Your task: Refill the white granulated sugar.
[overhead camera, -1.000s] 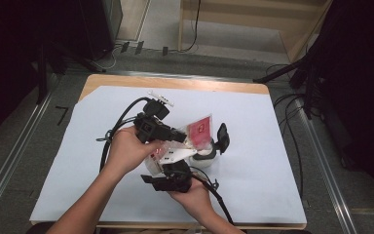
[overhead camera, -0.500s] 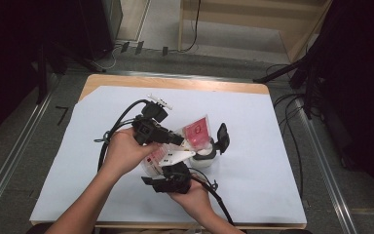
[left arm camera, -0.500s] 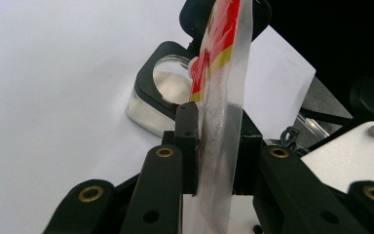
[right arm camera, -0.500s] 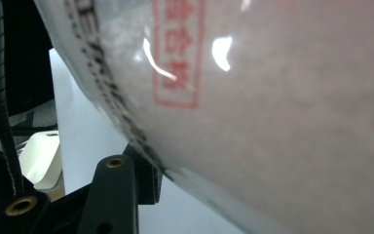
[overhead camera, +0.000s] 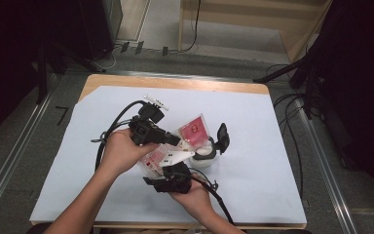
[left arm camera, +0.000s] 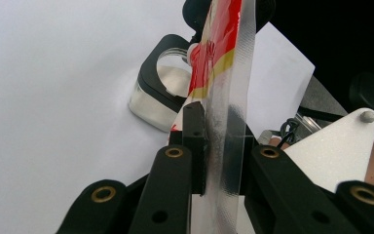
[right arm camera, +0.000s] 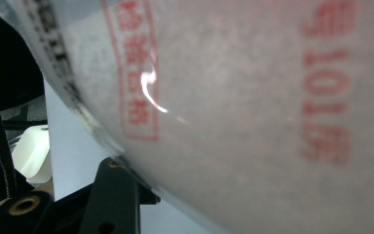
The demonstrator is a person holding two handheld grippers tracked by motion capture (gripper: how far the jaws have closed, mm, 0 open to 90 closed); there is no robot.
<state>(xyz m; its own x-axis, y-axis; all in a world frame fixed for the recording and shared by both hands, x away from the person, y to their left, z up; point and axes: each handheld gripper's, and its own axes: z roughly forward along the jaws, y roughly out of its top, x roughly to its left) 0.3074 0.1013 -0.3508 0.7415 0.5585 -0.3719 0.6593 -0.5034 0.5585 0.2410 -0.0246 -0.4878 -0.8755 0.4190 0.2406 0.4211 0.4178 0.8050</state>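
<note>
So the left gripper (overhead camera: 168,140) has its black jaws clamped on the sealed edge of a clear plastic pouch with red and yellow print (left arm camera: 224,73), and they've just been closing tighter, with the plastic strip right between the pads (the left gripper view shows it squeezed flat and standing upright). In the high view the pouch (overhead camera: 193,130) sits roughly mid-bench, a bit nearer the front edge, held above the white sheet covering the bench (overhead camera: 263,161). The right gripper (overhead camera: 175,178) comes in from the front edge just under the pouch; its own view is mostly blurry translucent plastic with red lettering (right arm camera: 253,97) pressed close, and its jaws stand about halfway, but I can't tell whether they actually pinch the bag. Just beside the pouch, toward the right edge, there's a small clear glass jar with a black flip lid (overhead camera: 209,155) standing on the sheet, lid swung open.
</note>
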